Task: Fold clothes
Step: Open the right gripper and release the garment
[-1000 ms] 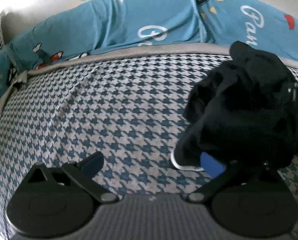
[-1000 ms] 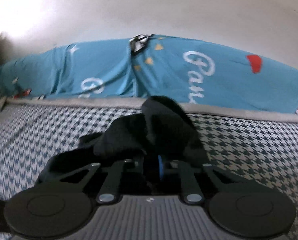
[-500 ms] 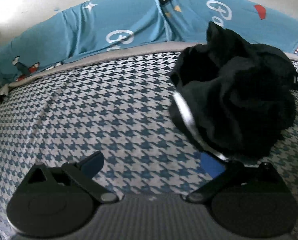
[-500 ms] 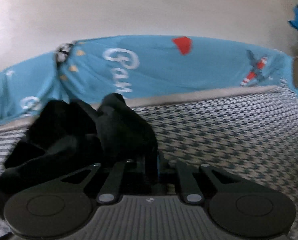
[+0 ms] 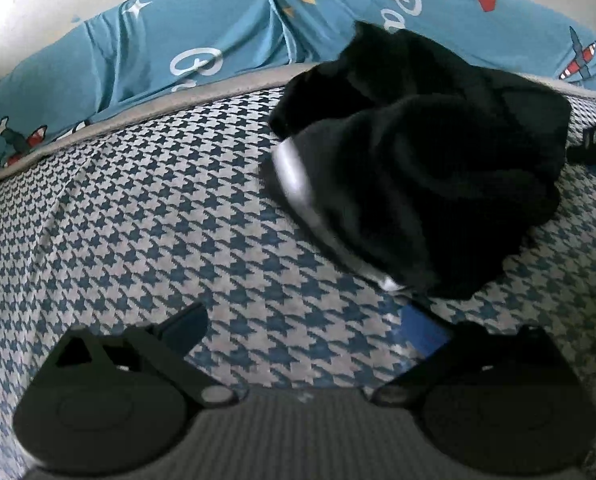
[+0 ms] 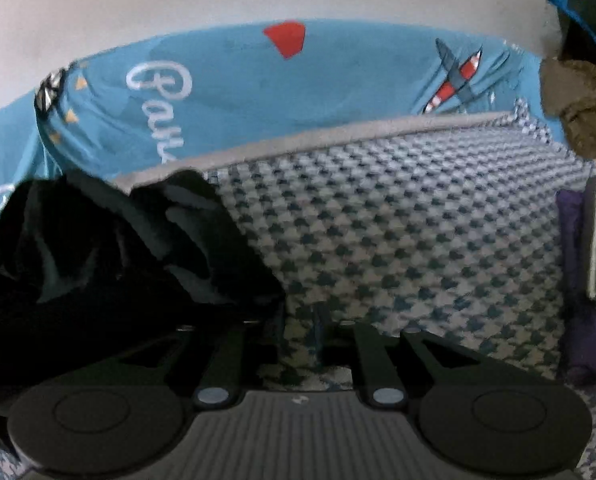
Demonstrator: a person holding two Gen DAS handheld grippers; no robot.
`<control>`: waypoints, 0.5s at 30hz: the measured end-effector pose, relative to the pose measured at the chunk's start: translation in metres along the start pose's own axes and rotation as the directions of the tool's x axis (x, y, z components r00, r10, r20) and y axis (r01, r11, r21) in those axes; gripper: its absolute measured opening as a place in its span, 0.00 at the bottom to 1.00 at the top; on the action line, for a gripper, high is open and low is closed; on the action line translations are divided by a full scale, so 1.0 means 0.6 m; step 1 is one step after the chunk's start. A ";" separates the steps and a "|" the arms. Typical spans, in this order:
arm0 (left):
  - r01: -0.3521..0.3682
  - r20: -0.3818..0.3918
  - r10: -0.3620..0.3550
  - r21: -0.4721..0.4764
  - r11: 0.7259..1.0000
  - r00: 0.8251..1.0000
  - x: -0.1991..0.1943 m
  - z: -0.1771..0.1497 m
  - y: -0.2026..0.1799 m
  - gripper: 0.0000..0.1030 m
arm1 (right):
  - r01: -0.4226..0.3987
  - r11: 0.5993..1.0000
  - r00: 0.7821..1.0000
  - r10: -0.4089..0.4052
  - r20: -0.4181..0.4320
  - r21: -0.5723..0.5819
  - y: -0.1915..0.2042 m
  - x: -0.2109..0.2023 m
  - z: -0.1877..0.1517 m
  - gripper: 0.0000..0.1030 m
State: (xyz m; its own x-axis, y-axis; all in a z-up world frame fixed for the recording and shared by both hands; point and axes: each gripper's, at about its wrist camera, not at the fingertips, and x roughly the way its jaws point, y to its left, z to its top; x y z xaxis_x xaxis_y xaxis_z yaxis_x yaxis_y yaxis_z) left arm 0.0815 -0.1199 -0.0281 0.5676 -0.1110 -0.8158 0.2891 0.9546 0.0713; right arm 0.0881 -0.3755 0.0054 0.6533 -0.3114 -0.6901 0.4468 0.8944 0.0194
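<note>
We look along our right gripper, whose jaws are opening with only a narrow gap between them and nothing in it. A crumpled black garment lies on the houndstooth mattress just left of the fingers. Along the mattress's far edge runs a teal printed sheet; folded clothes sit at its right edge.

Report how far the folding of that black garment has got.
Done: nothing folded yet; the black garment lies bunched in a heap on the checked bedcover.

In hand: the right gripper is opening, with bedcover, not cloth, showing in its narrow gap; the garment sits against its left finger. The left gripper is open, empty, with the garment's edge near its right finger.

Left: spreading it flat, then every fold.
</note>
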 end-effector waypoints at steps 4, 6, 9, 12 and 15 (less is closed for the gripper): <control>0.003 0.001 -0.003 0.003 1.000 1.000 -0.001 -0.001 -0.006 1.00 | -0.040 0.999 0.999 0.040 0.033 -0.001 -0.008 -0.024 0.004 0.22; 0.007 -0.007 -0.007 0.005 1.000 1.000 0.000 -0.003 -0.011 1.00 | -0.055 0.998 0.998 0.055 0.031 -0.005 -0.011 -0.033 0.003 0.32; 0.022 -0.023 -0.022 0.003 1.000 0.999 0.001 -0.007 -0.017 1.00 | -0.067 0.997 0.998 0.067 0.013 -0.038 -0.003 -0.039 -0.003 0.42; 0.048 -0.047 -0.048 -0.010 0.999 0.998 0.001 -0.013 -0.021 1.00 | -0.070 0.994 0.997 0.069 -0.018 -0.090 0.015 -0.040 -0.013 0.46; 0.067 -0.073 -0.069 -0.026 0.997 0.995 0.004 -0.017 -0.024 1.00 | -0.052 0.992 0.997 0.045 -0.056 -0.118 0.027 -0.037 -0.023 0.51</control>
State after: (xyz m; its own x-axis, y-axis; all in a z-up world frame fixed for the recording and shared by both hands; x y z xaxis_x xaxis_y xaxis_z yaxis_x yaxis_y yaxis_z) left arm 0.0709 -0.1309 -0.0368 0.4888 -0.1563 -0.8583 0.3067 0.9518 0.0014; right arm 0.0724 -0.3498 0.0113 0.6376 -0.2522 -0.7279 0.3372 0.9409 -0.0305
